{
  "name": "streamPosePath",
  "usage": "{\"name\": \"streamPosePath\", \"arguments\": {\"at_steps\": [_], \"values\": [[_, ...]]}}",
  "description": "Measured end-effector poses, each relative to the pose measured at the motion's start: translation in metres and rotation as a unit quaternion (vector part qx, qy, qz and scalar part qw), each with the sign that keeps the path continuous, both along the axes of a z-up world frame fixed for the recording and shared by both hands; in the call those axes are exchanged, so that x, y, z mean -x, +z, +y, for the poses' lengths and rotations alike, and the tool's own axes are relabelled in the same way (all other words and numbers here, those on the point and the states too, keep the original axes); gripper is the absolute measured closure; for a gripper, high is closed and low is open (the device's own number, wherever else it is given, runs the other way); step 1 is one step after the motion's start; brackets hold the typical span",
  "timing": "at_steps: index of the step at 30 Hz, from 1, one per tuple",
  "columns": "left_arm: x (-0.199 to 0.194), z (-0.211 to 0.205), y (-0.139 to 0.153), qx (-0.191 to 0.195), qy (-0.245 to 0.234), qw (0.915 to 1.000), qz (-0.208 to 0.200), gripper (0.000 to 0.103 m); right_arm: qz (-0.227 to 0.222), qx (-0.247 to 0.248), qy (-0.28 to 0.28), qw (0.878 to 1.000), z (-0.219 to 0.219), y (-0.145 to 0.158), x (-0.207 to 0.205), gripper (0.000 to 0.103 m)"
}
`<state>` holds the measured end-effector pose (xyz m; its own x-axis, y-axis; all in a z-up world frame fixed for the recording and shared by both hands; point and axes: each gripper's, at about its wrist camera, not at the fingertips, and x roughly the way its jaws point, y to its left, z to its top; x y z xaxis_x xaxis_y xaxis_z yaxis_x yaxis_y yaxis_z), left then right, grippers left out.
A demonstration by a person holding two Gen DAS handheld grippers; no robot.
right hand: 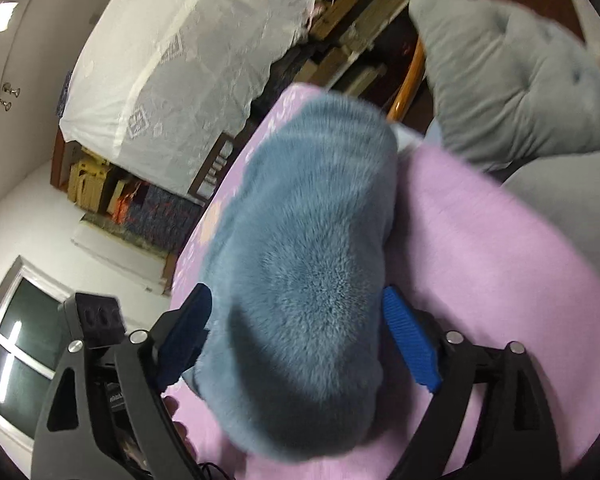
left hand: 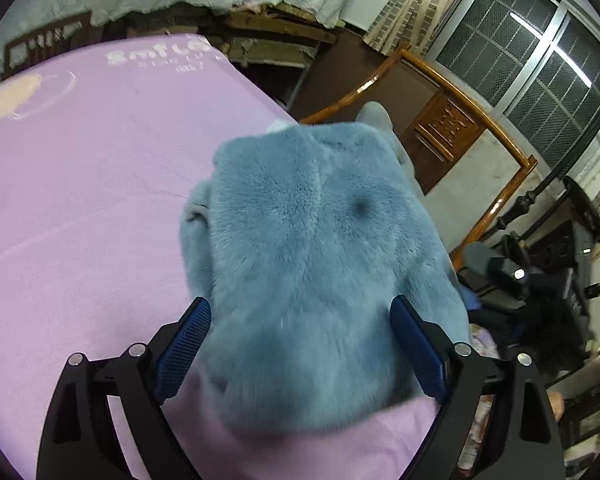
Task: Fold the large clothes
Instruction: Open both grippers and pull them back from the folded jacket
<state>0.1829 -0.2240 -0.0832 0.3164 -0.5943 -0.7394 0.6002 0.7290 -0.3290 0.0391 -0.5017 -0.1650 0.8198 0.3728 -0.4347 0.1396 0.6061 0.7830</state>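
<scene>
Now you are working over the bed [left hand: 80,200], where the coat [left hand: 312,240] is lying bunched near its headboard edge. Both the left gripper [left hand: 300,344] and the right gripper [right hand: 296,340] are straddling fur, jaws apart; bite deep before closing.

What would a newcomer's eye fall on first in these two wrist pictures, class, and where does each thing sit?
First comes the fluffy blue garment, bundled on the pink bed sheet and filling the middle of both views. Next come the blue pads of the left hand-held gripper and the right hand-held gripper, spread wide on either side of the fur. A grey quilted cushion sits at the upper right of the right wrist view.
</scene>
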Motion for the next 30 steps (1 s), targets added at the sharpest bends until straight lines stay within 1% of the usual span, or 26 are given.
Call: {"name": "streamPosePath", "arguments": {"at_steps": [1,3,6,7,9,10,12,13,17,18,21,22,24,26,27,30], "values": [[0.008,0.001,0.006,-0.009,0.005,0.9998,-0.016,0.012,0.002,0.024,-0.01,1.0,0.003,0.009,0.01,0.018],[0.026,0.004,0.016,-0.024,0.014,0.9984,-0.05,0.012,0.007,0.058,-0.019,0.998,0.012,0.025,0.023,0.017],[0.056,0.008,0.033,-0.038,0.026,0.9943,-0.096,0.011,0.013,0.125,-0.025,0.992,0.037,0.051,0.044,0.016],[0.067,0.01,0.04,-0.042,0.03,0.9923,-0.112,0.011,0.009,0.157,-0.025,0.987,0.05,0.064,0.055,0.014],[0.091,0.014,0.053,-0.048,0.04,0.9872,-0.147,0.011,-0.008,0.194,-0.021,0.981,0.072,0.086,0.075,0.01],[0.106,0.019,0.06,-0.049,0.047,0.9837,-0.167,0.008,-0.019,0.21,-0.019,0.977,0.083,0.094,0.087,0.008],[0.127,0.029,0.068,-0.044,0.058,0.9796,-0.187,0.005,-0.036,0.239,-0.019,0.97,0.101,0.111,0.11,0.005],[0.137,0.035,0.072,-0.04,0.066,0.9782,-0.193,0.004,-0.042,0.251,-0.022,0.967,0.109,0.121,0.119,0.005],[0.167,0.052,0.083,-0.033,0.087,0.9738,-0.208,0.004,-0.053,0.304,-0.05,0.95,0.133,0.142,0.155,0.005],[0.173,0.055,0.086,-0.032,0.09,0.9724,-0.213,0.004,-0.056,0.318,-0.059,0.945,0.139,0.145,0.166,0.005],[0.19,0.064,0.093,-0.03,0.105,0.9659,-0.235,0.004,-0.059,0.341,-0.074,0.935,0.149,0.149,0.181,0.005],[0.195,0.066,0.095,-0.033,0.109,0.963,-0.244,0.004,-0.061,0.351,-0.078,0.931,0.153,0.149,0.184,0.005],[0.204,0.068,0.097,-0.039,0.113,0.9572,-0.264,0.004,-0.063,0.361,-0.08,0.927,0.154,0.147,0.182,0.005],[0.21,0.069,0.098,-0.043,0.12,0.9518,-0.279,0.004,-0.062,0.364,-0.081,0.926,0.153,0.145,0.18,0.005],[0.209,0.068,0.098,-0.046,0.122,0.9504,-0.282,0.004,-0.06,0.362,-0.081,0.927,0.153,0.143,0.178,0.005],[0.203,0.068,0.093,-0.052,0.124,0.9508,-0.279,0.004,-0.048,0.353,-0.077,0.931,0.15,0.133,0.169,0.005]]}}
